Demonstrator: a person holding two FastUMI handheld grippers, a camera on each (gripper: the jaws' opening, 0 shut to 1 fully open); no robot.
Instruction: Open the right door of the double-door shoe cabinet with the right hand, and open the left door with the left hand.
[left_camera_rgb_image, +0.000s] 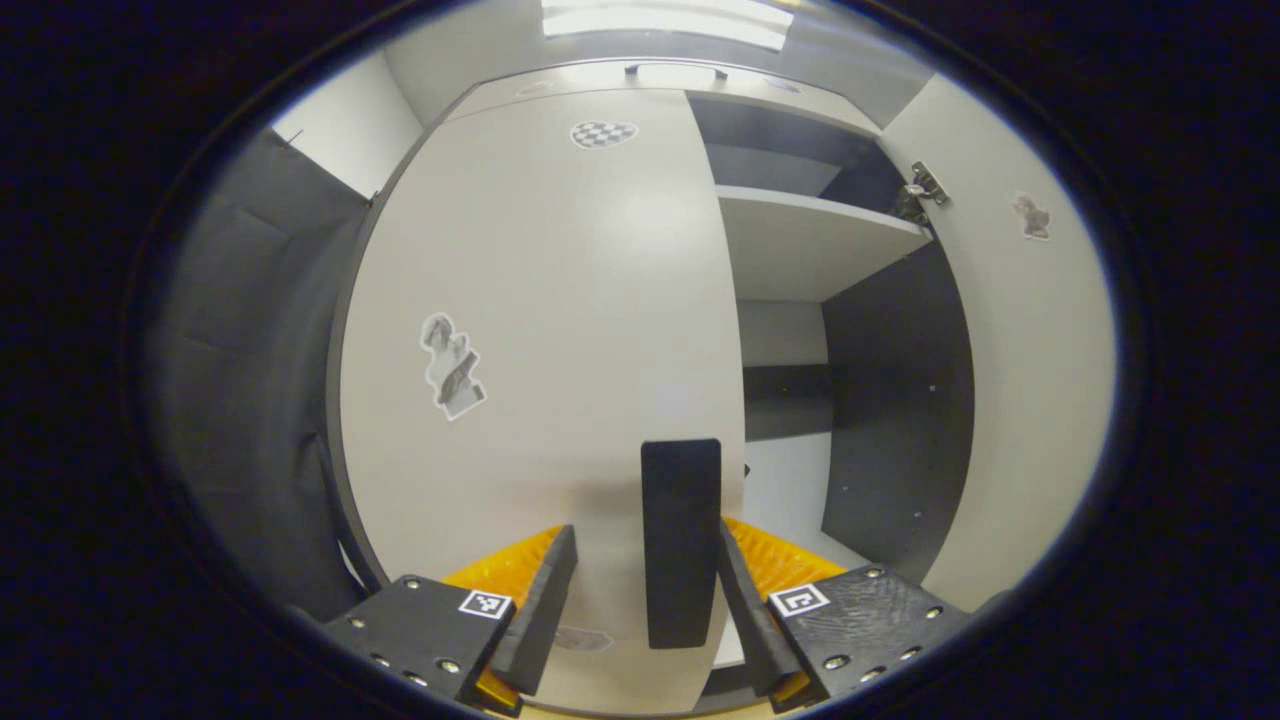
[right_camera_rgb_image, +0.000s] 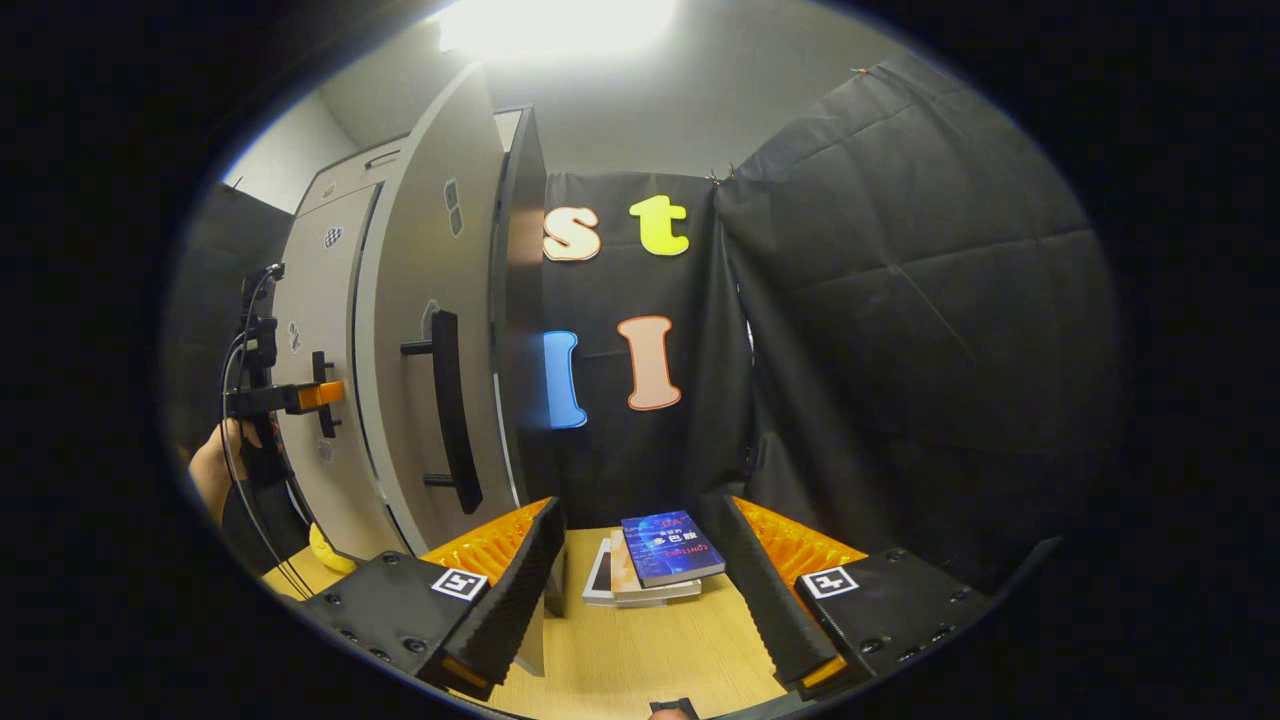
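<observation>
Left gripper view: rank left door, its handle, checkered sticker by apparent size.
1. left door
2. handle, close to the camera, so it looks oversized
3. checkered sticker

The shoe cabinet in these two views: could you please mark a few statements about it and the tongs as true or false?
1. The right door stands open, showing a shelf inside. True.
2. The left door is swung wide open. False: it looks closed.
3. The left tongs are open, with the left door's handle between the fingers. True.
4. The right tongs are clamped on the right door's handle. False: they are open and off it.
5. Books lie on the wooden surface. True.
</observation>
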